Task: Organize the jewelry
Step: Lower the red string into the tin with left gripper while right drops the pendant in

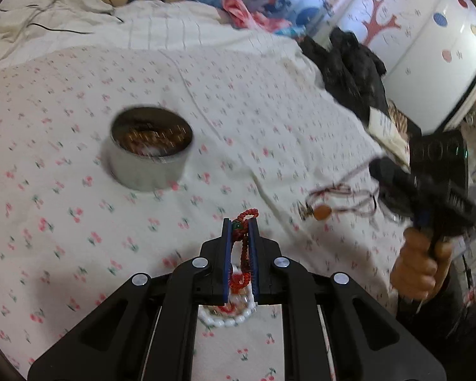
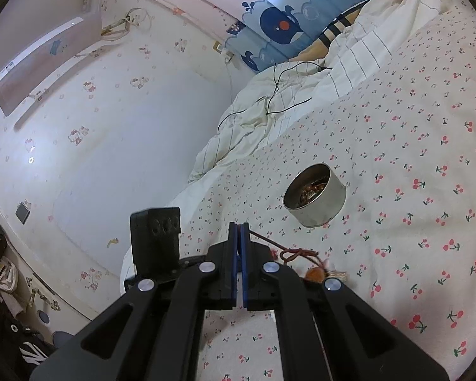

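My left gripper point(image 1: 240, 225) is shut on a red braided cord with a green bead point(image 1: 242, 222). The white bead bracelet point(image 1: 234, 317) on that cord hangs beneath the fingers, above the bed. A round metal tin point(image 1: 149, 149) holding brown beads sits on the cherry-print sheet, ahead and to the left. My right gripper point(image 2: 239, 227) is shut on a dark red cord necklace point(image 2: 293, 254), whose orange pendant point(image 2: 315, 274) dangles to its right. In the left wrist view the right gripper point(image 1: 376, 170) is held up at the right by a hand point(image 1: 415, 273), and the necklace point(image 1: 322, 211) trails from it. The tin point(image 2: 314, 195) lies beyond it.
The cherry-print sheet point(image 1: 79, 222) covers the bed. A rumpled white quilt point(image 2: 269, 120) with a thin black cable lies toward the wall. Dark clothing point(image 1: 349, 63) is heaped at the far right edge. The left unit's black housing point(image 2: 155, 241) shows left of my right fingers.
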A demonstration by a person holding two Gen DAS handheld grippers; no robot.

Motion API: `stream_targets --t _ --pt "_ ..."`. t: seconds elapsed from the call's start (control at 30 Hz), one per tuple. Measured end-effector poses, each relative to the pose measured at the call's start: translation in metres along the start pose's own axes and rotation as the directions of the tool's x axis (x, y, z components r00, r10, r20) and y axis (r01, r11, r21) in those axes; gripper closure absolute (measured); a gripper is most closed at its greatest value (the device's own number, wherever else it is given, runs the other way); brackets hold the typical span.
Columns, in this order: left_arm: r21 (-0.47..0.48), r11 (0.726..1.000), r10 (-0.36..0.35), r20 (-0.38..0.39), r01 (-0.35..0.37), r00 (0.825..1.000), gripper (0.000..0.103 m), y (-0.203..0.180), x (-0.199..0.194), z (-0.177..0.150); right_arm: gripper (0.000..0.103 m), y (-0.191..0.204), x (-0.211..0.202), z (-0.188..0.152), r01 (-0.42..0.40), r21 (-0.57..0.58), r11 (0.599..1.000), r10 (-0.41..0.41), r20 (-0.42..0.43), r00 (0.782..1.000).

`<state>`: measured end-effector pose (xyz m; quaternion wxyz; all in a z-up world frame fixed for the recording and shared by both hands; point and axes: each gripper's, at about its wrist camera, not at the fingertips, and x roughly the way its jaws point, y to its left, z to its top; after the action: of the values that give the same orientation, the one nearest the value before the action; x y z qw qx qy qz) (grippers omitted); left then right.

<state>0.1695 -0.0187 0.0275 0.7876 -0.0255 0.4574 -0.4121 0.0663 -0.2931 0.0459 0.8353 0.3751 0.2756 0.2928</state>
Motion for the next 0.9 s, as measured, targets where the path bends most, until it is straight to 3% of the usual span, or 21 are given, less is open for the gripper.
stream_targets --t 0.37,0.53,0.67,0.77,0.83,0.87,0.9 --pt "-0.038 0.997 0.065 0.079 -0.063 0.995 0.094 0.021 0.011 0.060 0.100 -0.007 0.001 0.001 0.005 0.021 1.000 -0.005 0.005 1.000" --pt "-0.065 0.994 0.093 0.103 -0.086 0.990 0.094 0.033 0.019 0.083 0.100 -0.011 0.003 0.009 -0.029 0.047 0.998 0.028 0.017 0.999" --pt "-0.073 0.991 0.122 0.091 -0.115 0.988 0.094 0.040 0.033 0.096 0.100 -0.013 0.008 0.025 -0.063 0.058 0.996 0.061 0.038 0.997" --pt "-0.078 0.981 0.183 0.052 -0.179 0.982 0.093 0.044 0.047 0.102 0.100 -0.015 0.012 0.034 -0.077 0.063 0.995 0.074 0.045 0.996" --pt "-0.098 0.971 0.218 0.010 -0.216 0.976 0.088 0.051 0.057 0.103 0.100 -0.016 0.015 0.036 -0.067 0.063 0.996 0.065 0.038 0.997" --pt "-0.108 0.966 0.237 -0.015 -0.237 0.971 0.080 0.055 0.061 0.102 0.100 -0.018 0.017 0.037 -0.065 0.065 0.996 0.063 0.033 0.997" --pt "-0.119 0.959 0.255 -0.027 -0.256 0.967 0.063 0.058 0.061 0.102 0.100 -0.019 0.019 0.037 -0.062 0.067 0.996 0.060 0.027 0.998"
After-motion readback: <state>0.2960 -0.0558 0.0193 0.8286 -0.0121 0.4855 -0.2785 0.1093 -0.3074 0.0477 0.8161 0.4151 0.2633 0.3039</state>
